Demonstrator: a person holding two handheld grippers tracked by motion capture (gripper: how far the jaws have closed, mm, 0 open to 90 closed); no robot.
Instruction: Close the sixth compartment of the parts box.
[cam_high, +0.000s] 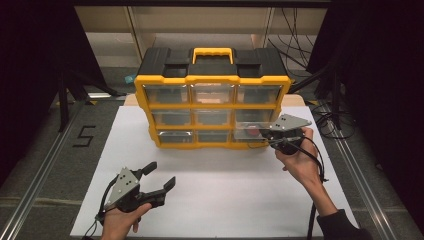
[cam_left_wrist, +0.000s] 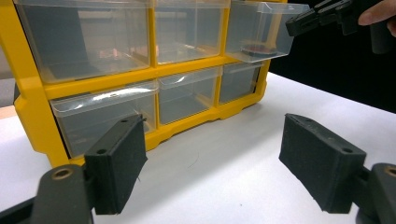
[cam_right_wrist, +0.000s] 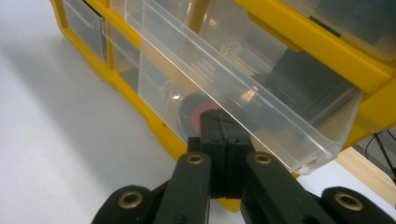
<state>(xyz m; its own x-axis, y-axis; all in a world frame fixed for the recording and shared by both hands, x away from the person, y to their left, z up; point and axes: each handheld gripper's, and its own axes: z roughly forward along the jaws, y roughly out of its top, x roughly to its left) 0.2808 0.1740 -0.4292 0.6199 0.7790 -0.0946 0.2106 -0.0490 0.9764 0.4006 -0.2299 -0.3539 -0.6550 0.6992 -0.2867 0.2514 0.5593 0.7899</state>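
The right claw (cam_right_wrist: 219, 135) is closed on the front wall of the clear drawer (cam_high: 250, 131), which is pulled out from the yellow organizer (cam_high: 212, 80). The left claw (cam_high: 157, 177) hovers wide open over the worktop (cam_high: 225, 190). Pulled further, the drawer could come out and spill its red disc (cam_right_wrist: 196, 114).

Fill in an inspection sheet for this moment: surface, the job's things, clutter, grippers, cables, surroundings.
Surface: white board on the table, bare in front of the organizer.
Job's things: yellow organizer with nine clear drawers and a black top; the right-hand middle drawer is pulled out, with a red and black round thing inside.
Clutter: nothing seen.
Grippers: right gripper shut, its tips at the front wall of the pulled-out drawer; whether they pinch the wall cannot be told. Left gripper open, holding nothing, away from the organizer.
Cables: black cable trailing along the right forearm; more cables behind the organizer.
Surroundings: dark curtains at both sides, a "5" mark on the floor at left.
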